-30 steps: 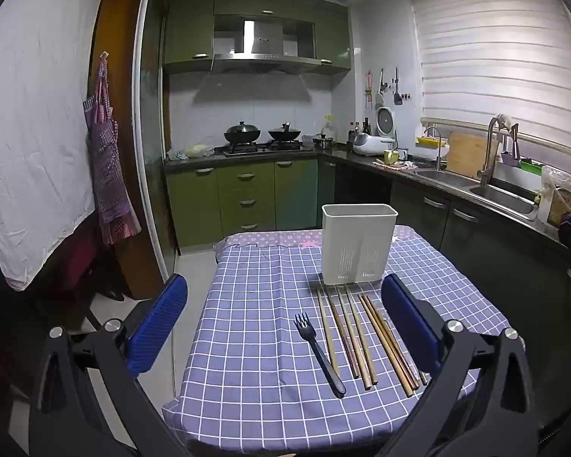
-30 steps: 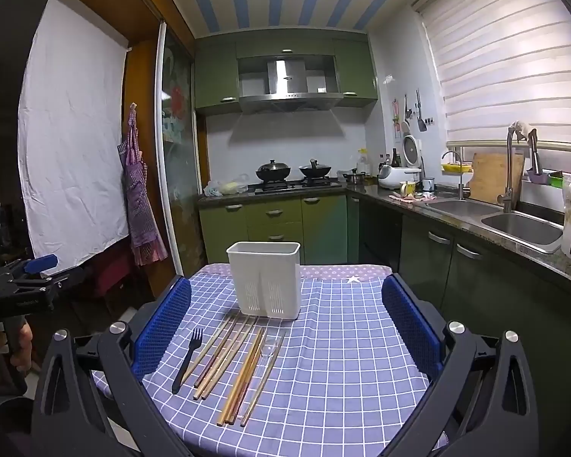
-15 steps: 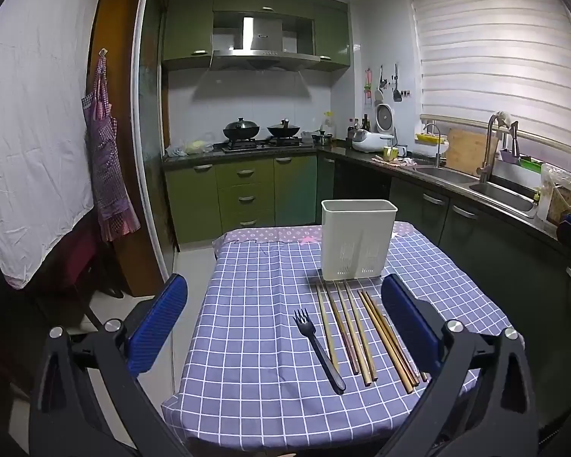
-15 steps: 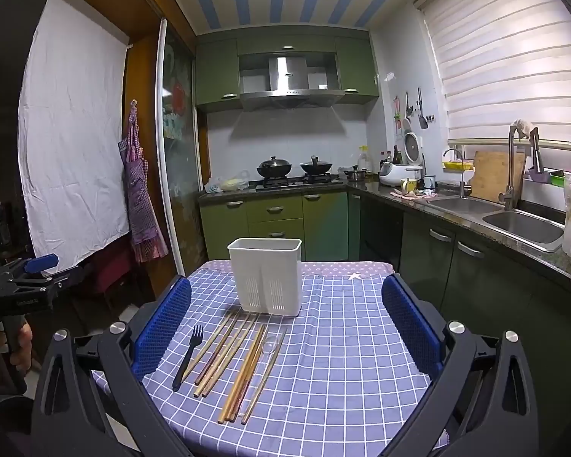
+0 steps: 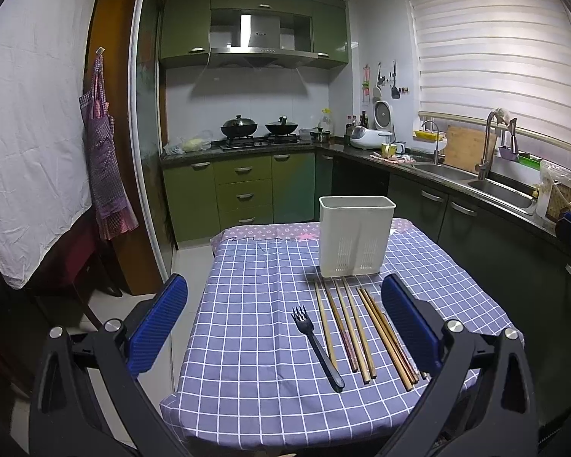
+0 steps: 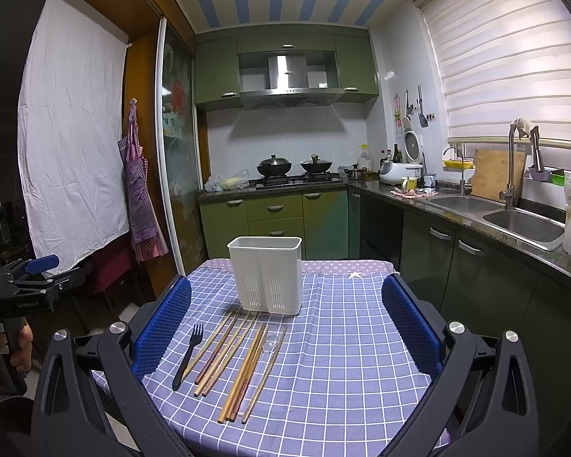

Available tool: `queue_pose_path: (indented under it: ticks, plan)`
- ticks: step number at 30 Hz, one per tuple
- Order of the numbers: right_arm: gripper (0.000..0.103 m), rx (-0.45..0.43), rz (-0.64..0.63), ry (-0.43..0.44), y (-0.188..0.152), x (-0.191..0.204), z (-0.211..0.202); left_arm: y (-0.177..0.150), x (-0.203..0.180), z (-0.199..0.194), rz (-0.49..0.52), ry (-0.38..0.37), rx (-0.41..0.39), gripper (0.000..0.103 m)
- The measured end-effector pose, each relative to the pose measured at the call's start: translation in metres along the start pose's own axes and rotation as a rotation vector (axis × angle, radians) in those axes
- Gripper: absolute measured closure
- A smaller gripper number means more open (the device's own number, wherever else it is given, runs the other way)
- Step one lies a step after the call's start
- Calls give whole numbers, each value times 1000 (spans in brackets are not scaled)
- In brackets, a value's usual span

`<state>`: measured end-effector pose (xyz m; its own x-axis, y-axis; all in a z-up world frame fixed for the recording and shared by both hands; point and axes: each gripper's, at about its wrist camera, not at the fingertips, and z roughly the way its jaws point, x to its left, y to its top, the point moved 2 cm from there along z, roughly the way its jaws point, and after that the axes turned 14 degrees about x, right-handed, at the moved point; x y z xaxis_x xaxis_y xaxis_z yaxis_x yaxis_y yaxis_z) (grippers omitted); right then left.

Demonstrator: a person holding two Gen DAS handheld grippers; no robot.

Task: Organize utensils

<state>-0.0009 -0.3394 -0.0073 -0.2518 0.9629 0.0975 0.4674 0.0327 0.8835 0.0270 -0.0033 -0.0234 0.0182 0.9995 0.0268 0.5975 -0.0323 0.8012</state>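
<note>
Hovering with both tongs, left (image 5: 281, 312) and right (image 6: 285, 312), released and empty; fork (image 6: 187, 357) and chopsticks (image 6: 243, 365) lie on the table (image 6: 346, 361) before the holder (image 6: 265, 274). I'd pinch the fork handle first, drop upright.

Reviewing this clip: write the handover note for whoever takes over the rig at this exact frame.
Left tool: open, empty, held above the near table edge.
Right tool: open, empty, likewise.
White utensil holder stands upright mid-table on the checked cloth; nothing visible in it.
Black fork, wooden chopsticks and a clear spoon lie flat in front of it.
Done: nothing.
Left: all utensils into the holder.
</note>
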Motion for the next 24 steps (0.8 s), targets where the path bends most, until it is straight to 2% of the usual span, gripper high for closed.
queue_pose_path:
  ticks: [18,24]
  plan:
    - [4,9,5,-12,-2,-4,3,-1,-3,2,1,2,2,6]
    - [4,2,6,-40,-2,-4,1,-4,-6,6,2,3,7,6]
